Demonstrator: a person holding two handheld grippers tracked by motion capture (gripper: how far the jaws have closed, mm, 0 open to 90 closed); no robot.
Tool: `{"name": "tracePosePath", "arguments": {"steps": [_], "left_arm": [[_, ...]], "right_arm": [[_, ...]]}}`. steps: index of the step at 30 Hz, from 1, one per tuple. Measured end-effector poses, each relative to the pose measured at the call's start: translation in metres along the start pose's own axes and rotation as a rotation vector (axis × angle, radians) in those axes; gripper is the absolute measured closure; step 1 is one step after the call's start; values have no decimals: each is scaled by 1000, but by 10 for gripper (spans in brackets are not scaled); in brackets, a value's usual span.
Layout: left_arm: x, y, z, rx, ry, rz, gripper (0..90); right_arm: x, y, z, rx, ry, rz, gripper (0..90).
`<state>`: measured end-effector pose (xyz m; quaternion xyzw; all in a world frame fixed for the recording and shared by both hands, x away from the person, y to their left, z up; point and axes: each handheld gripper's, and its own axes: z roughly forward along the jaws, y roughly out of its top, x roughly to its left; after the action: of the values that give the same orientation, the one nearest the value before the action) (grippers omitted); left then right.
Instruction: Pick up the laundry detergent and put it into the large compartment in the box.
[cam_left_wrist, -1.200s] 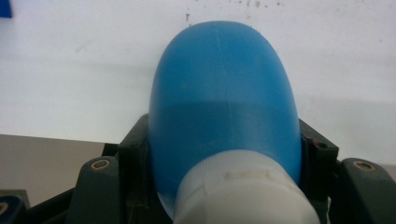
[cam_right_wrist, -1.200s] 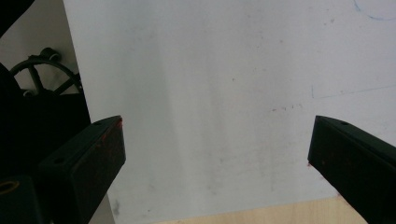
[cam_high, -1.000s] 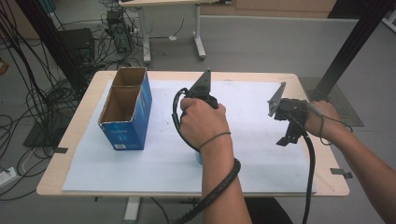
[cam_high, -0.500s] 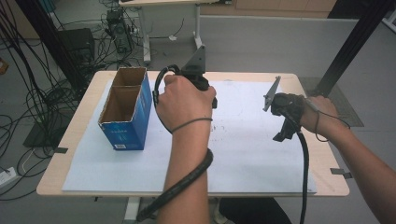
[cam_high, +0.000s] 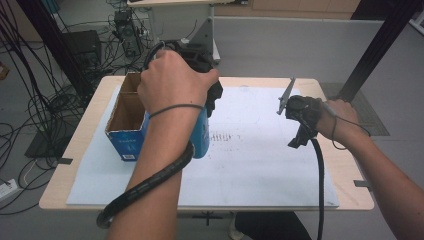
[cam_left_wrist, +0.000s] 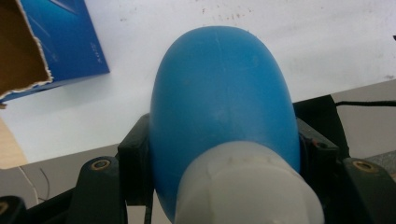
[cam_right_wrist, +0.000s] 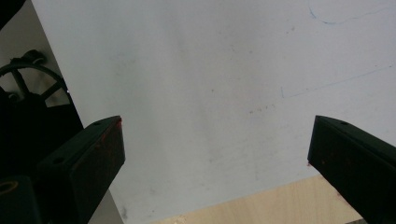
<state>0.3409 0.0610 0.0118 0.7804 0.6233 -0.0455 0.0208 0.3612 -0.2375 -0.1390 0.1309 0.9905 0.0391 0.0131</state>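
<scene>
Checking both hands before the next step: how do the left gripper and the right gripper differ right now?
The left gripper is shut on a blue bottle; the right gripper is open with nothing between its jaws. The left gripper is held up beside the open cardboard box; the right gripper sits low over the white sheet near the table's right edge. Both are black, hand-held and trail a cable.

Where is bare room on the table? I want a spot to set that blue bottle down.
The white mat is bare between the box and the right tongs, and along its near edge. It is crowded at the left, where the left tongs hold the blue bottle beside the box.
</scene>
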Motion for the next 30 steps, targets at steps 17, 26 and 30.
{"name": "tracePosePath", "arguments": {"steps": [17, 26, 30], "left_arm": [[37, -7, -38, -25, -34, 80, 372], [79, -13, -47, -49, -46, 35, 372], [98, -15, -53, -62, -31, -1, 373]], "right_arm": [[-2, 1, -11, -51, -21, 48, 41], [-2, 11, -11, -45, -24, 41, 40], [-3, 14, -10, -41, -25, 37, 40]]}}
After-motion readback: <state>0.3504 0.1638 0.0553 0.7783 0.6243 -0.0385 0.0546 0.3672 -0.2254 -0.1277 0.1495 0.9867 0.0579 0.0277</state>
